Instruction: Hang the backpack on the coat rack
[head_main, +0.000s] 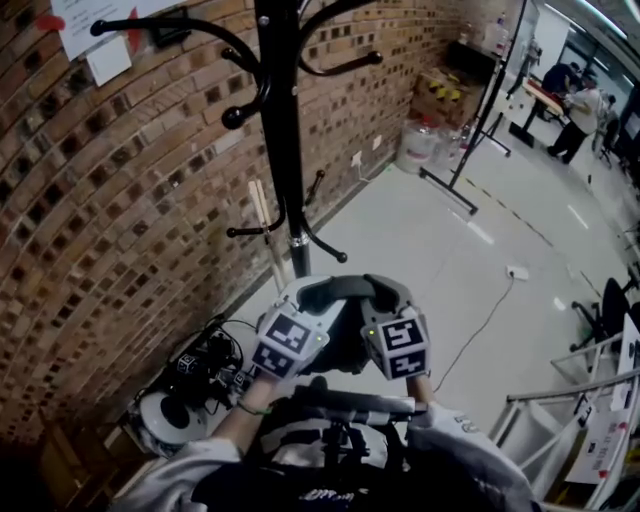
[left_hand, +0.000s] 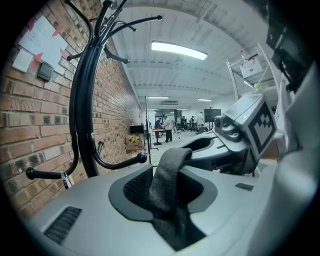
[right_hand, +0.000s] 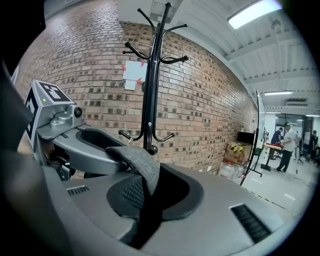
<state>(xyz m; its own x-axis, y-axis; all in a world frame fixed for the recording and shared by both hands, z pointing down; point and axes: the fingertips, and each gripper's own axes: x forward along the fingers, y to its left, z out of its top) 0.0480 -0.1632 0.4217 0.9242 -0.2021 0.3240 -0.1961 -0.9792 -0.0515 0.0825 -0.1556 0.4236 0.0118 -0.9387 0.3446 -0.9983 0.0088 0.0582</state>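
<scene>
Before rack (head_main: 280, 150), left gripper (head_main: 305, 296) and right gripper (head_main: 390, 298) hold strap (head_main: 346, 289) abreast.

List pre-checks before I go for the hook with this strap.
1. Left hand-held gripper on strap: ok, the strap runs between its jaws.
2. Right hand-held gripper on strap: ok, pinched the same way.
3. Loop open between the grippers: ok, it arches from one to the other in the head view.
4. Upper hook on rack free: ok, nothing hangs on it.
5. Strap at hook height: not ok, it is well below the upper hooks and short of the rack.
6. Backpack hangs free: cannot tell, only its top shows.
</scene>
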